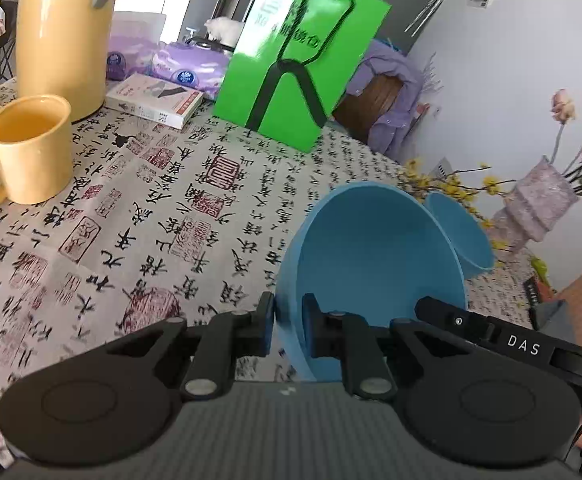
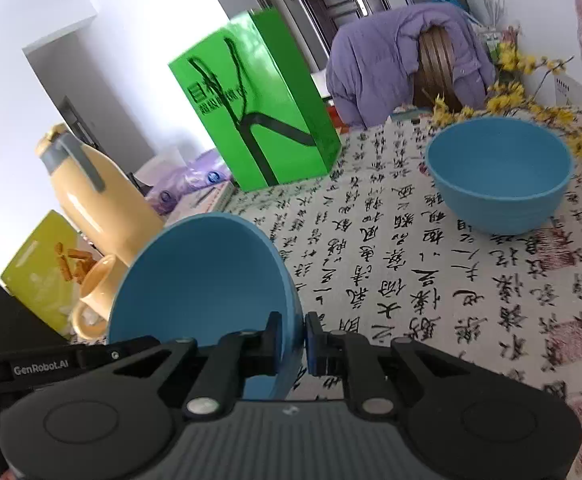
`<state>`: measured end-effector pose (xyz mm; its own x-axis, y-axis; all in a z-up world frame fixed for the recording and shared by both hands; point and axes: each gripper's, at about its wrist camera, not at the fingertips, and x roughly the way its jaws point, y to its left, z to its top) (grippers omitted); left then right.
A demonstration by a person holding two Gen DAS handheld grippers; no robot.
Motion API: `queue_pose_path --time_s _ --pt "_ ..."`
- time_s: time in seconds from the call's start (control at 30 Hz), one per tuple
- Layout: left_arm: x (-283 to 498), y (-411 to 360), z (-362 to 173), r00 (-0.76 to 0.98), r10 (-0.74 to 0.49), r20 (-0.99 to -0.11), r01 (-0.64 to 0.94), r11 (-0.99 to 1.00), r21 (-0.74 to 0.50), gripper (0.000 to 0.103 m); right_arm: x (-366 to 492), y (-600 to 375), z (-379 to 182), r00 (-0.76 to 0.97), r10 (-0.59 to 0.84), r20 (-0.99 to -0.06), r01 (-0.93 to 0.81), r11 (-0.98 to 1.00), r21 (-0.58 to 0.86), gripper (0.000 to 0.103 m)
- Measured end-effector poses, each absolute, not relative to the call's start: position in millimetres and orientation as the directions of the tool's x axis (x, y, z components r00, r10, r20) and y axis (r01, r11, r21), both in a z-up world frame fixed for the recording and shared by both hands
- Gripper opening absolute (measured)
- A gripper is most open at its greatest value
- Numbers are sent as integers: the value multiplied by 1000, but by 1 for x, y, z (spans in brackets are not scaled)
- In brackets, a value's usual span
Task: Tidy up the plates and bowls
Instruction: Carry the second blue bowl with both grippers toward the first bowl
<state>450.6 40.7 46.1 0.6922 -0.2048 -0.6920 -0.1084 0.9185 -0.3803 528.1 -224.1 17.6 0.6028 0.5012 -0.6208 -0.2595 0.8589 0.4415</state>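
Both tongs, L & R, pinch one tilted bowl by its rim; uneven pull could slip it onto desk

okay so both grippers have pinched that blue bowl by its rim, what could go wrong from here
1. The held blue bowl is tilted and gripped only at thin rim edges by the left gripper and right gripper, so it could slip or twist out.
2. If the two pull unevenly, the rim may pop free.
3. Nesting it into the second blue bowl could knock the yellow flower sprigs beside it.
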Motion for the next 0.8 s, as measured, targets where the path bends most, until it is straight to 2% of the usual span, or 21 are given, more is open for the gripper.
queue_pose_path --time_s 0.2,0.37,0.8 --pt "418 15 66 708 -235 -666 -57 921 -385 15 486 -247 41 639 480 -601 -245 867 433 12" --pt "405 -21 75 700 -309 -644 13 907 -421 15 452 -286 56 686 427 -589 -188 886 424 12" --pt "400 -177 77 585 -518 -624 253 848 -466 15 376 -438 80 772 196 -605 72 918 390 12"
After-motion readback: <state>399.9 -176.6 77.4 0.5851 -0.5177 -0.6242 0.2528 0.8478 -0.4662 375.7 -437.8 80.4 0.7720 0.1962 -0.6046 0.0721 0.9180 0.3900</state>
